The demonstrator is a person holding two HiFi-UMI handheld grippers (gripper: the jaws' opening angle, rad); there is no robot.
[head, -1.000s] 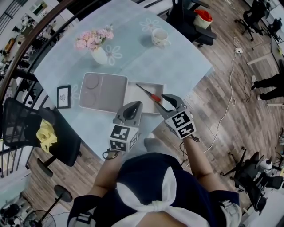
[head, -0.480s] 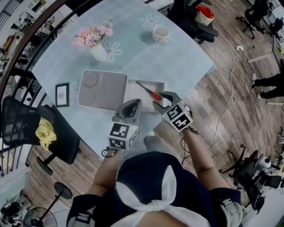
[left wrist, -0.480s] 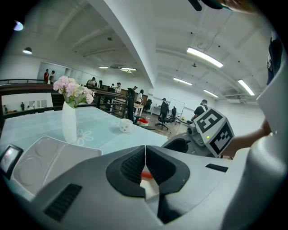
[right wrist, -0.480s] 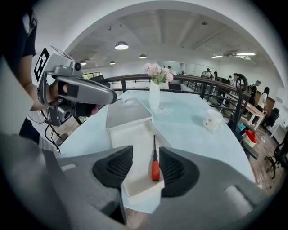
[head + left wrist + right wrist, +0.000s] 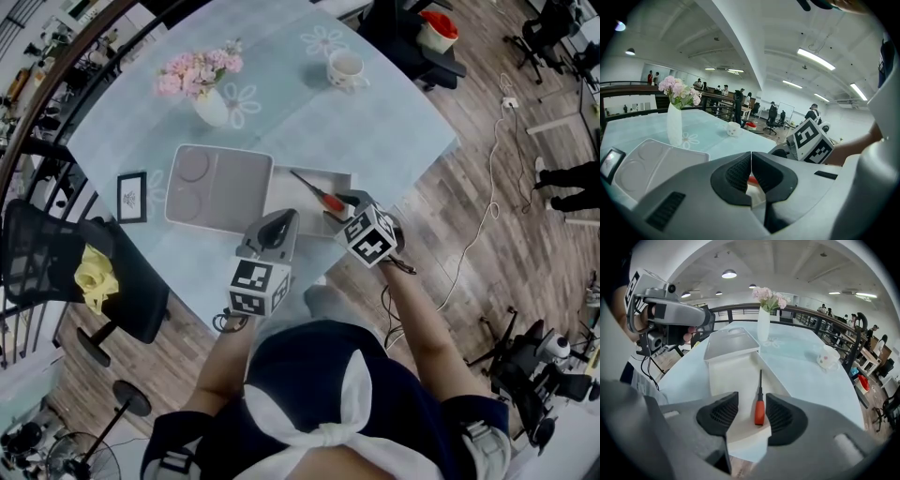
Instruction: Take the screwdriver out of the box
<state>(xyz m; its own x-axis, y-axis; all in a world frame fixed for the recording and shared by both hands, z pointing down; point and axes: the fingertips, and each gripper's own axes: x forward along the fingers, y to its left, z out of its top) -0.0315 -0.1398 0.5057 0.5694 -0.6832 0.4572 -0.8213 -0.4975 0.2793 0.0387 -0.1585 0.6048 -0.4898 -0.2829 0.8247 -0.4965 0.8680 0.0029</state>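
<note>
Two grippers are in play. Nearest, the left gripper (image 5: 751, 164) has its jaws pressed together on nothing and points gently downward over the table's (image 5: 394, 122) near edge. Just beside it, the right gripper (image 5: 752, 413) tips steeply down over the near end of the one white box (image 5: 295, 202). Its jaws have just been opening and stand wide apart. The single screwdriver (image 5: 760, 411) lies in the box with its red handle between the pads, nearer the right one and gripped by neither, its shaft pointing away. Against the box's far left side lies one grey lid (image 5: 220, 187), with one framed picture (image 5: 132, 199) left of that. Farther off stand one vase of pink flowers (image 5: 211, 108) and one cup (image 5: 347, 67).
</note>
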